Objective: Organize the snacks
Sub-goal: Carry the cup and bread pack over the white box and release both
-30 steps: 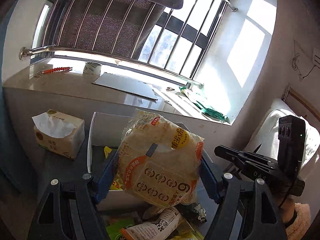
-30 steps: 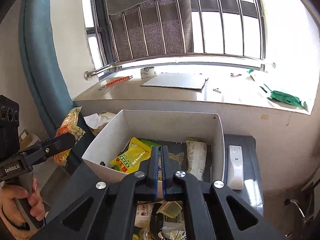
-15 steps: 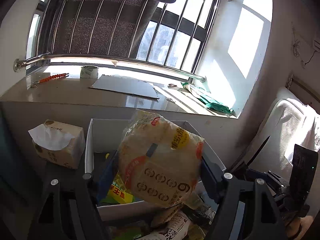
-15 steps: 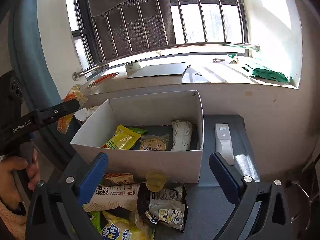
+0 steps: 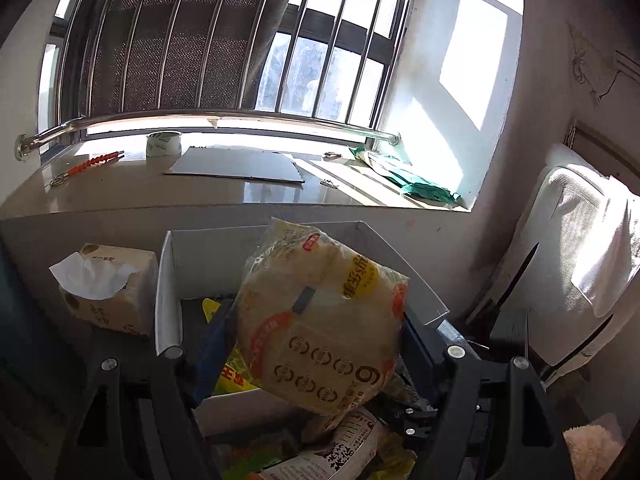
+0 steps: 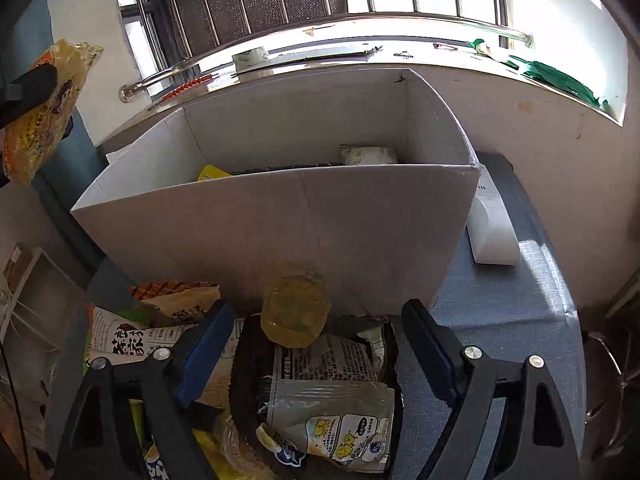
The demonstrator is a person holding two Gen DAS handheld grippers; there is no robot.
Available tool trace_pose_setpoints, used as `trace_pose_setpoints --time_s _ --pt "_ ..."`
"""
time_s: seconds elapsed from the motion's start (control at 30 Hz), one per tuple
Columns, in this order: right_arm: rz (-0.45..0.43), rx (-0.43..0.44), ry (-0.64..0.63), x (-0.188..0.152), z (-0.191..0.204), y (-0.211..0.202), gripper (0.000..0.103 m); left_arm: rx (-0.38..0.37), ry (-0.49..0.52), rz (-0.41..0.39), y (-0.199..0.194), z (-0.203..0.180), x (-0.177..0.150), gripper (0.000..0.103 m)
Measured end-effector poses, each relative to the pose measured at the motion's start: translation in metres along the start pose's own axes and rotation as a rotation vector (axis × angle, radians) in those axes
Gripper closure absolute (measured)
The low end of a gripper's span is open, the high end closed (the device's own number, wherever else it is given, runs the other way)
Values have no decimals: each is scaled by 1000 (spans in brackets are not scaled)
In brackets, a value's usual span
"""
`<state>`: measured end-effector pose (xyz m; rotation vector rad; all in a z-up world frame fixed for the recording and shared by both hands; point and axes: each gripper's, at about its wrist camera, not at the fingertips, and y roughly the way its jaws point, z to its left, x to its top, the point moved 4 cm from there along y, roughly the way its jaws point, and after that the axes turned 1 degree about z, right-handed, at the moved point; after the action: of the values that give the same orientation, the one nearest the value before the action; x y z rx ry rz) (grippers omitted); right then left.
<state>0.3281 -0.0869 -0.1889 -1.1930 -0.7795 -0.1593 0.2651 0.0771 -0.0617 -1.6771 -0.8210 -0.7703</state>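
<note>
My left gripper (image 5: 316, 320) is shut on a large round bag of flat breads (image 5: 320, 344) and holds it above the white cardboard box (image 5: 168, 280). The right wrist view shows that bag (image 6: 44, 108) at the far left. My right gripper (image 6: 316, 332) hangs low over the snack pile in front of the box (image 6: 280, 216). Its jaws are closing around a black-and-clear packet (image 6: 320, 380) and a small yellowish jelly pack (image 6: 296, 308), and the pads do not press on either. A few packets lie inside the box.
A tissue pack (image 5: 108, 292) stands left of the box and a white remote (image 6: 492, 224) lies to its right on the grey cloth (image 6: 520, 320). Behind is the windowsill with a tape roll (image 5: 163, 143) and a cardboard sheet (image 5: 236, 168). A white cushion (image 5: 580, 272) is at right.
My right gripper went from shut to wide open, then narrowed, and sank to the pile in front of the box. The left gripper kept the bread bag and rolled slightly.
</note>
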Motion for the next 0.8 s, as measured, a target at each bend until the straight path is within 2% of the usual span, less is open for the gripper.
trace_pose_setpoints --time_s 0.07,0.23,0.43,0.53,0.6,0.8 --pt "42 38 2 0 2 9 66 -4 -6 6 1 3 -1 23" --pt "-4 80 6 -5 2 -9 66 -1 -6 10 0 7 -6 23" --pt "-121 99 -17 -4 5 -65 66 12 -22 18 4 13 -10 23" --pt "-199 115 -21 16 6 -95 66 7 -43 22 10 15 -7 23" --pt "-224 106 -32 38 8 -101 66 5 -65 27 17 16 -3 23" --pt "-196 86 -17 99 10 -75 66 45 -83 59 40 21 13 23"
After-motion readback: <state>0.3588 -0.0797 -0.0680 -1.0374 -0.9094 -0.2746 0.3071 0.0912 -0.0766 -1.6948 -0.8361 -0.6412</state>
